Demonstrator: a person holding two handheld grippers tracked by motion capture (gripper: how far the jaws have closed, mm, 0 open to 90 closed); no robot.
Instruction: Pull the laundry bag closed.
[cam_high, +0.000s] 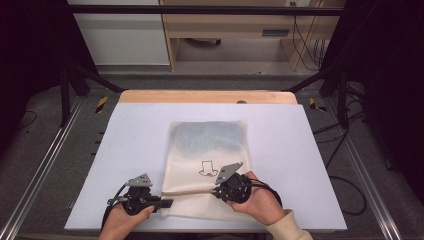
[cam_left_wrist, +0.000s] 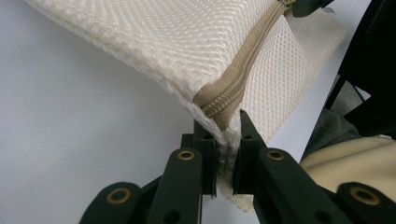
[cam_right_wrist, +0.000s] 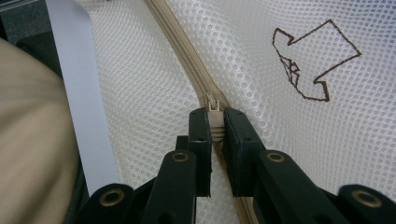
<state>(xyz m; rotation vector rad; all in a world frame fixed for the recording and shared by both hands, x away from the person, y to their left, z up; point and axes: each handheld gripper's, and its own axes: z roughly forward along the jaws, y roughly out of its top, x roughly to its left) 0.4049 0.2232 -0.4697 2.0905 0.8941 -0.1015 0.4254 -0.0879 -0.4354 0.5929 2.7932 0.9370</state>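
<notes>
We see the left gripper (cam_left_wrist: 227, 140) with its black fingers (cam_left_wrist: 205, 154) closed on the corner of a cream mesh bag (cam_left_wrist: 163, 42), right at the end of its tan zipper (cam_left_wrist: 233, 88). The bag's corner is lifted off the white tabletop (cam_left_wrist: 70, 140). A beige sleeve (cam_left_wrist: 350, 158) shows at lower right.

Cream mesh zip bag (cam_high: 207, 150) (brown arrow print) lies flat mid-table, near corner lifted, beige zipper (cam_right_wrist: 187, 56) taut

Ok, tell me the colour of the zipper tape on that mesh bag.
Tan zipper tape, best seen in the left gripper view.
</notes>
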